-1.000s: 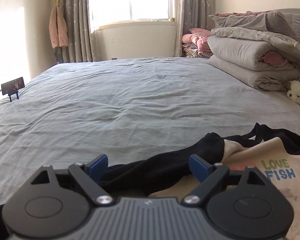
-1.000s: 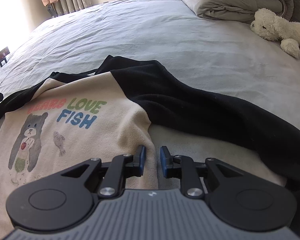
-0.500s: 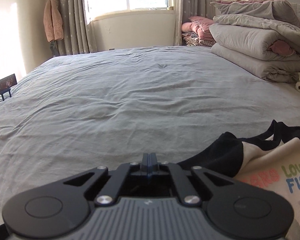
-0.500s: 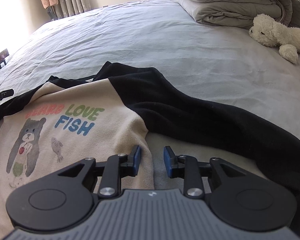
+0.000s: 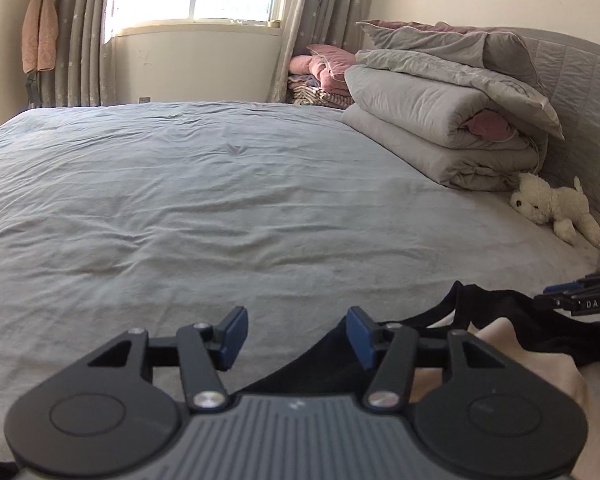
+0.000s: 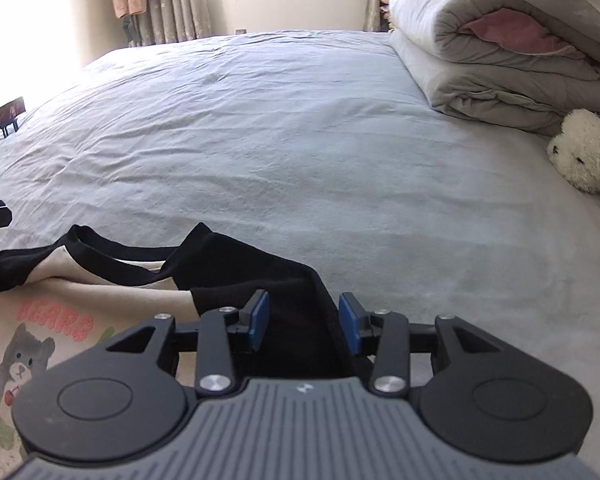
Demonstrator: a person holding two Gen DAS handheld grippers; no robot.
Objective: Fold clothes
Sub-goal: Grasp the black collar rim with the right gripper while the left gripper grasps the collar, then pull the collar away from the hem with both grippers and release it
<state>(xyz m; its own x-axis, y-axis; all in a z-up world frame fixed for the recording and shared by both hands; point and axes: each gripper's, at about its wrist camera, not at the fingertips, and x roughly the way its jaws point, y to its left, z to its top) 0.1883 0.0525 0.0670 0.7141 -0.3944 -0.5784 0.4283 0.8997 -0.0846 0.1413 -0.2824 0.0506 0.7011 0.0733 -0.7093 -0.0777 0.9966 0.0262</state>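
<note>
now the sweatshirt (image 6: 100,312) lies flat on the bed (image 6: 300,140), cream front up, black sleeves spread. left gripper (image 5: 296,334) has just been opening, jaws apart over a sleeve, gripping nothing. right gripper (image 6: 304,320) has also been opening, pads astride the other sleeve, not pressing.

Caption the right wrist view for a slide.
Open right tool straddling black sleeve of cream bear-print sweatshirt on grey bedsheet.
</note>
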